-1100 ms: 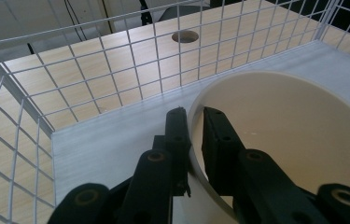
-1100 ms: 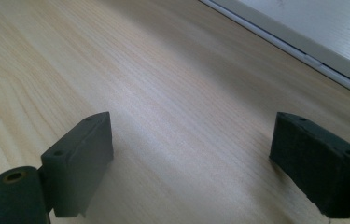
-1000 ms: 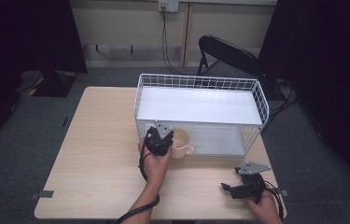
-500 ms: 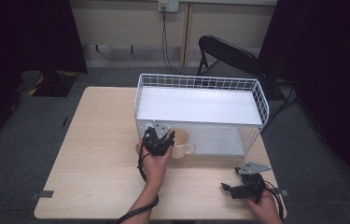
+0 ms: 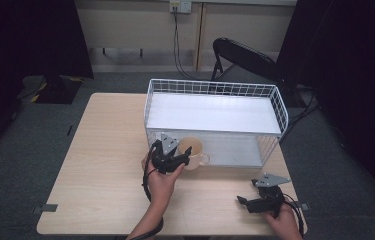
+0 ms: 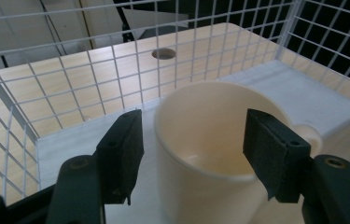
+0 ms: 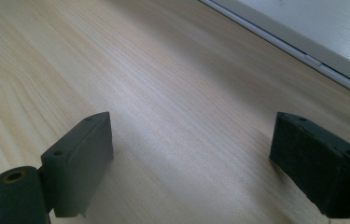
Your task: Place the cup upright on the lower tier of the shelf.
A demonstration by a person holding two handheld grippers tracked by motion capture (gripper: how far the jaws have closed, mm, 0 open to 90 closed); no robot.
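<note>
A cream mug (image 5: pixel 193 148) (image 6: pixel 210 135) stands upright on the white floor of a white wire rack (image 5: pixel 215 88), at the rack's front opening, with its handle to the right. My left gripper (image 5: pixel 181 156) (image 6: pixel 191 140) is open, one jaw on each side of the mug's rim. The left jaw stands a little clear of it; whether the right one touches I cannot tell. My right gripper (image 5: pixel 243 202) (image 7: pixel 191 149) rests open low over the bare wooden table (image 5: pixel 105 150) near the front right corner, with nothing between its jaws.
The rack has a white upper shelf (image 5: pixel 215 112) and wire walls (image 6: pixel 70 88) close around the mug. A round cable hole (image 6: pixel 164 53) sits in the table beyond the mesh. A black chair (image 5: pixel 245 57) stands behind the table.
</note>
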